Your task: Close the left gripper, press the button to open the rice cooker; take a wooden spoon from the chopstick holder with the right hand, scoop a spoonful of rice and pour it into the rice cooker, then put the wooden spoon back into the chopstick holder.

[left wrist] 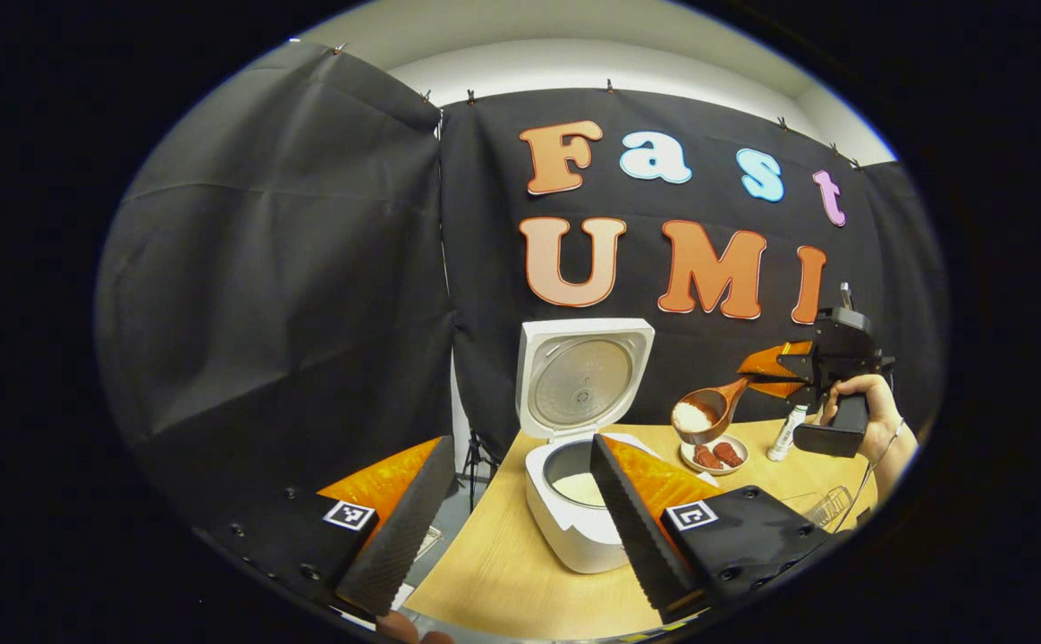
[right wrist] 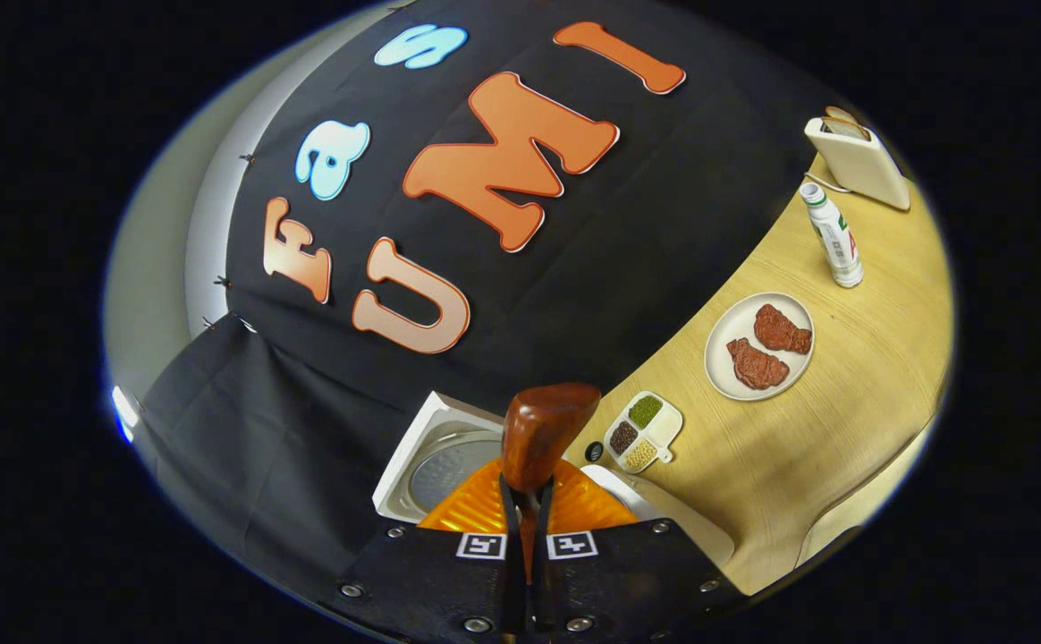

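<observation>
The white rice cooker (left wrist: 574, 528) stands on the wooden table with its lid (left wrist: 583, 376) up and white rice (left wrist: 579, 488) in the pot. My left gripper (left wrist: 516, 537) is open, its fingers either side of the cooker in the left gripper view, with nothing held. Farther right, a hand (left wrist: 874, 402) holds my right gripper (left wrist: 760, 379), shut on the handle of a wooden spoon (left wrist: 706, 413) with a heap of rice in it. The spoon hangs above the table, to the right of the cooker. In the right gripper view the spoon (right wrist: 543, 429) rises from the right gripper (right wrist: 528, 490), in front of the lid (right wrist: 444, 465).
A plate with two brown meat pieces (right wrist: 759, 346) lies right of the cooker, and a small divided dish of grains (right wrist: 644, 431) is beside it. A white bottle (right wrist: 833, 237) and a white toaster (right wrist: 860, 161) stand farther back. A wire basket (left wrist: 829, 505) sits near the front right edge.
</observation>
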